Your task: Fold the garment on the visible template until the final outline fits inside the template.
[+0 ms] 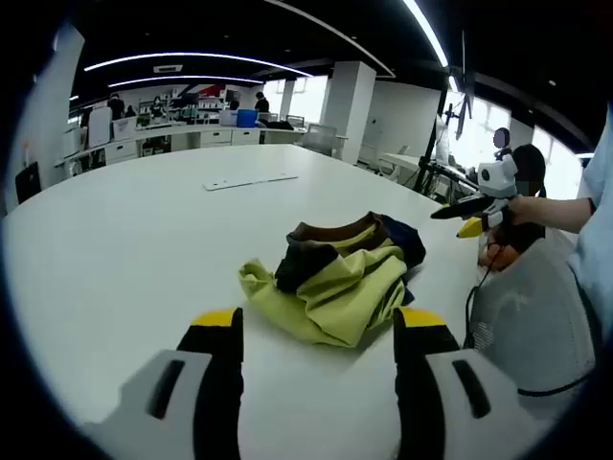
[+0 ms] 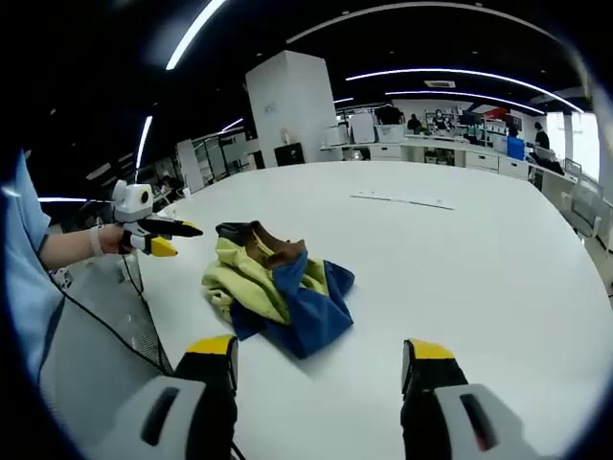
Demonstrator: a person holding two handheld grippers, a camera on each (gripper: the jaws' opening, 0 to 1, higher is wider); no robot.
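Currently on the white counter [image 1: 144, 240]: 1 crumpled garment [image 1: 335, 278], yellow-green, blue and brown, lying in a heap near the counter's edge, ahead of both my tongs. Left tongs [image 1: 321, 331]: jaws spread wide, holding nothing, hovering short of the garment. Right tongs [image 2: 321, 359]: jaws also wide apart, empty, apart from the cloth. 1 flat white strip [image 1: 249, 180] lies farther back.
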